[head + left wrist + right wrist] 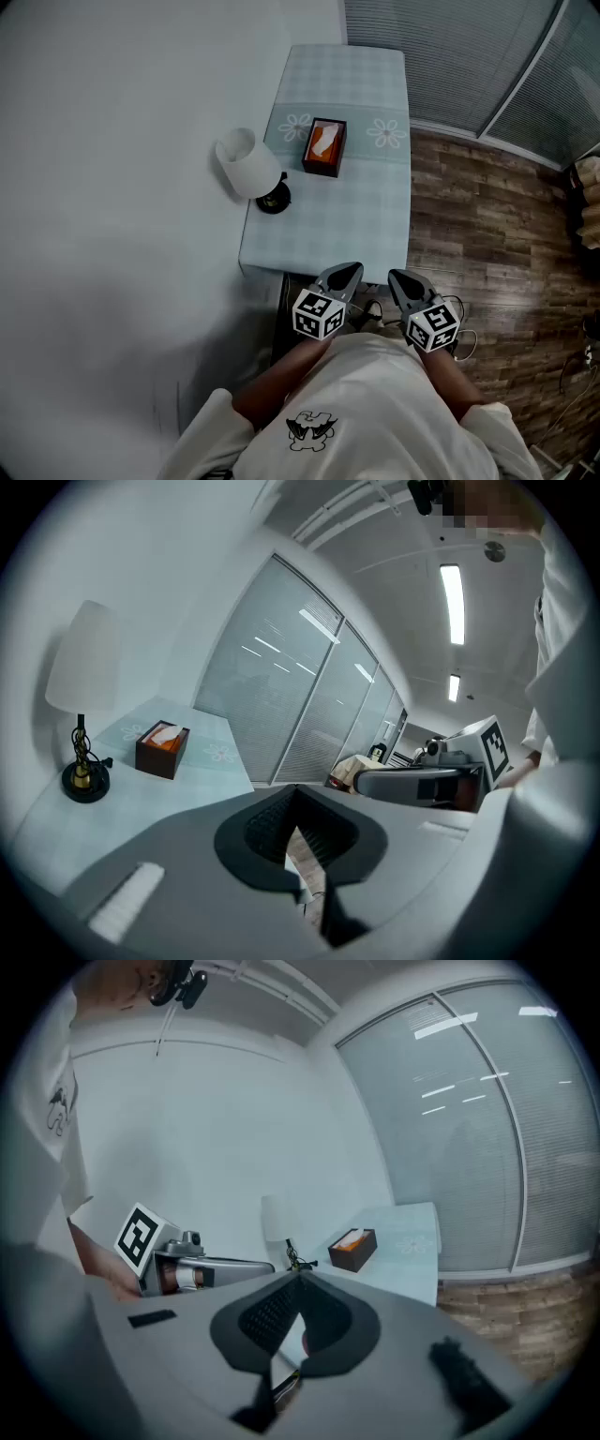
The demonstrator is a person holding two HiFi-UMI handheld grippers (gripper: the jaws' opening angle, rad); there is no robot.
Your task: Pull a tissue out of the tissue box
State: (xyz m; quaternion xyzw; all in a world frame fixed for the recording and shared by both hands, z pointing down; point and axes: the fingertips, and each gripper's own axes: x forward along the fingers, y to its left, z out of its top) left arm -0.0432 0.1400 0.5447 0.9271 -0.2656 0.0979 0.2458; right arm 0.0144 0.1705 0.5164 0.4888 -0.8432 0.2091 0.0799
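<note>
A: Where is the tissue box (324, 147)?

B: On the bench (366, 216), toward its far end. It sits on the band with the two flower prints, nearer the left-hand flower. It stands upright, and a white tissue (325, 141) pokes out of the opening in its top.

A: Anything beside it?

B: A lamp (251, 167) with a white shade stands at the bench's left edge, near the box but not touching it.

A: And the grippers?

B: Both hang at the near edge of the bench, side by side and well apart from the box. They point toward it and a little downward. The left gripper (348, 271) has its jaws pressed together at the tips, with nothing between them. The right gripper (397, 277) is the same: jaws pressed together, empty.

A: What lies off the bench?

B: A wooden floor (487, 216) runs along the right edge, and there are blinds (450, 56) past the far right corner.
</note>
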